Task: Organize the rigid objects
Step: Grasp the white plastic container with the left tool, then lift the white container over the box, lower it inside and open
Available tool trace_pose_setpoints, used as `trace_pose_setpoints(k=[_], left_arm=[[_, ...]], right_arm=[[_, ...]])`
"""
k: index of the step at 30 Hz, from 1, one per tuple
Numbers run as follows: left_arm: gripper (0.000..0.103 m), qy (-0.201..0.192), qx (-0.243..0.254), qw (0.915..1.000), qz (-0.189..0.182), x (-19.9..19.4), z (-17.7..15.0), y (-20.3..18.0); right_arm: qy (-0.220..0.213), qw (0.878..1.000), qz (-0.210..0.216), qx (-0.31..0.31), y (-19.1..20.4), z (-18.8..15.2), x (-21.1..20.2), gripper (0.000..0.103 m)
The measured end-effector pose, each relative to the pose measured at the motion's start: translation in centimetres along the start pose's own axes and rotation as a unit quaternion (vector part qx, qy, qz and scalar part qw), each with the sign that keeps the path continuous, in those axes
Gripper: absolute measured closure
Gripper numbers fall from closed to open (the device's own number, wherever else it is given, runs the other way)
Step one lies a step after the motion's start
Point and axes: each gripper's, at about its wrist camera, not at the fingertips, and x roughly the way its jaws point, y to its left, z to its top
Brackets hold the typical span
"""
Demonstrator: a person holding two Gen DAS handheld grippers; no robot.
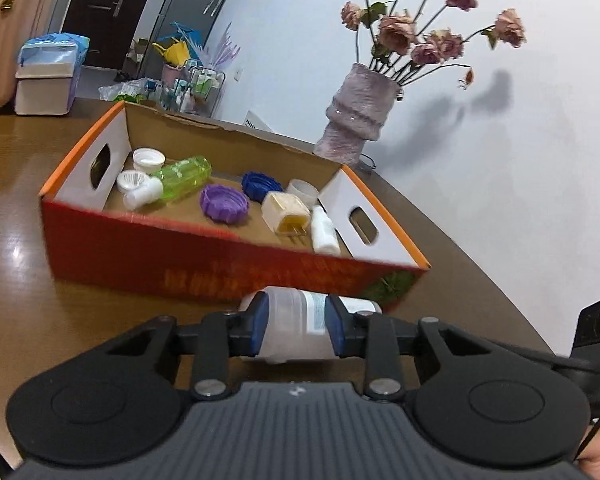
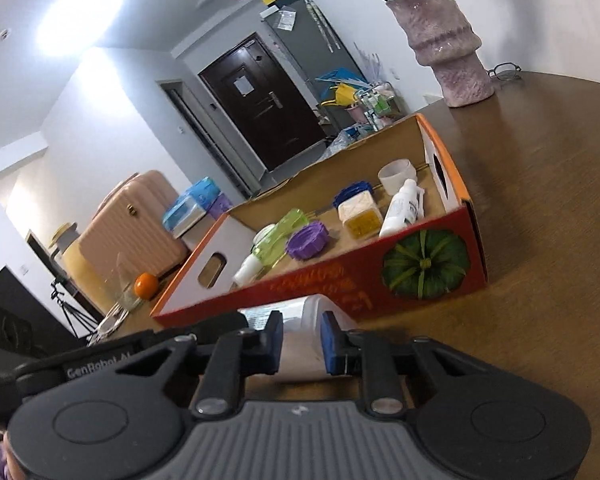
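1. My left gripper [image 1: 296,330] is closed down narrow on a translucent white bottle [image 1: 292,320], its blue pads [image 1: 259,326] pressed against both sides of the body
2. My right gripper [image 2: 300,340] is also drawn in narrow; in the right wrist view its blue pads [image 2: 330,342] sit against the pale end of the same bottle [image 2: 314,312], so both grippers grip it at once
3. Both grippers point forward and somewhat downward toward the near long wall of the box [image 1: 148,256]; the right view is rolled, so the tabletop [image 2: 540,240] looks tilted in it
4. A little of a hand [image 1: 598,456] shows at the lower right corner of the left view, behind the gripper body
5. The bottle lies on its side with its long axis running left to right across the left view, roughly along the box's near wall; its labelled end sticks out to the right of the left gripper's pads
6. The bottle sits just beside the red near wall of the box, outside it, low over the tabletop [image 1: 20,300]; I cannot tell whether it touches the wood
7. Inside the box lie a green bottle [image 1: 184,178], a purple cap [image 1: 224,202], a blue cap [image 1: 260,186], a cream plug [image 1: 286,214] and a small white bottle [image 1: 324,234]
8. A vase [image 1: 356,120] with dried roses stands past the box's far right corner, near the table's back edge
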Motion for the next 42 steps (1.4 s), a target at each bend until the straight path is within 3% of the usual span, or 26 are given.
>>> trace_pose_setpoints(k=[7, 10, 12, 15, 18, 21, 24, 28, 31, 35, 42], left_arm=[[0.069, -0.016, -0.009, 0.9997, -0.018, -4.2, -4.5, -0.6], [0.066, -0.001, -0.010, 0.9996, -0.026, -4.4, -5.6, -0.5], [0.057, 0.009, -0.002, 0.9995, -0.030, -4.5, -5.9, -0.6], [0.053, 0.002, 0.019, 0.9998, -0.011, -4.6, -5.5, -0.8], [0.049, 0.003, 0.018, 0.9997, -0.015, -3.9, -4.4, -0.5], [0.052, 0.022, 0.011, 0.9997, -0.005, -2.1, -3.9, 0.0], [0.061, 0.029, -0.009, 0.9987, -0.041, -1.6, -4.2, 0.6], [0.063, 0.003, -0.007, 0.9994, -0.033, -2.6, -4.8, 0.3], [0.063, -0.032, 0.014, 0.9989, -0.030, -5.0, -5.3, -0.8], [0.068, -0.084, 0.025, 0.9961, -0.012, -8.4, -6.1, -2.3], [0.069, -0.136, 0.041, 0.9897, -0.019, -13.3, -6.4, -4.4]], right_arm=[[-0.005, 1.000, -0.001, -0.018, 1.3, -5.2, -4.5, 0.081], [0.001, 1.000, -0.002, -0.012, 1.1, -6.0, -5.2, 0.077], [0.002, 1.000, -0.004, -0.003, 0.8, -6.2, -5.6, 0.076], [-0.010, 1.000, -0.016, 0.007, 0.6, -6.1, -6.1, 0.076], [-0.022, 0.999, -0.023, 0.006, 0.6, -5.3, -6.2, 0.076], [-0.008, 0.999, -0.044, -0.002, 1.0, -4.5, -4.6, 0.076], [-0.004, 0.999, -0.031, 0.007, 1.1, -4.4, -3.6, 0.080], [-0.020, 0.999, -0.033, -0.006, 1.7, -4.9, -3.9, 0.085], [-0.061, 0.996, -0.034, -0.063, 3.9, -5.6, -5.9, 0.085], [-0.086, 0.992, -0.028, -0.087, 6.1, -6.4, -8.1, 0.085], [-0.130, 0.985, -0.021, -0.115, 9.1, -8.1, -12.4, 0.085]])
